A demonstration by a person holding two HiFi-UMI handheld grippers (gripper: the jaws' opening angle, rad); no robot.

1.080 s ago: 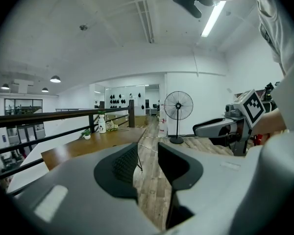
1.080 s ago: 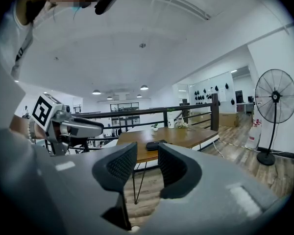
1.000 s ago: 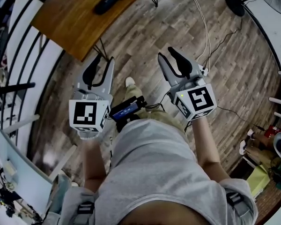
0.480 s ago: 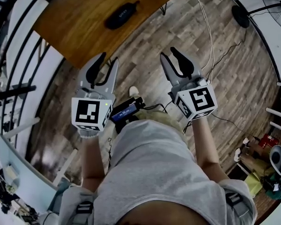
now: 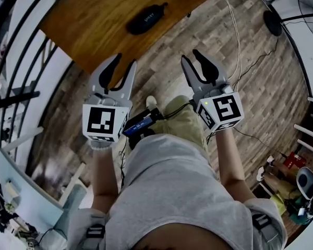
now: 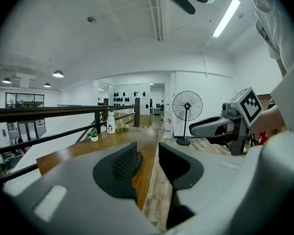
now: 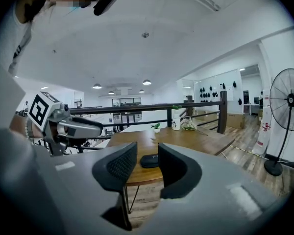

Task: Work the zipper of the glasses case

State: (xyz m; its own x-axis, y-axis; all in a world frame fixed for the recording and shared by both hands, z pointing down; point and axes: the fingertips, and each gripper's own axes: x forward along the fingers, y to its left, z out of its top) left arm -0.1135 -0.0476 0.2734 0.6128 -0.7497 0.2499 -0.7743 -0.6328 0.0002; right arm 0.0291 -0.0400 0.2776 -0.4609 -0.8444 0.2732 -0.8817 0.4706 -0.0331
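Nearest, in the head view, the left claw (image 5: 124, 61) and right claw (image 5: 190, 57) hang side by side over the plank floor (image 5: 281, 103). Both are empty with jaws partly apart, and the left's have just been opening. Beyond them stands the wooden counter (image 5: 83, 25), where the dark glasses case (image 5: 144, 19) lies well apart from both. Only the right claw view frames the case past its jaws. The left claw view shows a white bottle (image 6: 110, 127) at the counter's far end.

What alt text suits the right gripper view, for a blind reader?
The jaws of the right gripper stand apart and empty, framing a black glasses case on a wooden table ahead. The left gripper shows at left, a fan at right.
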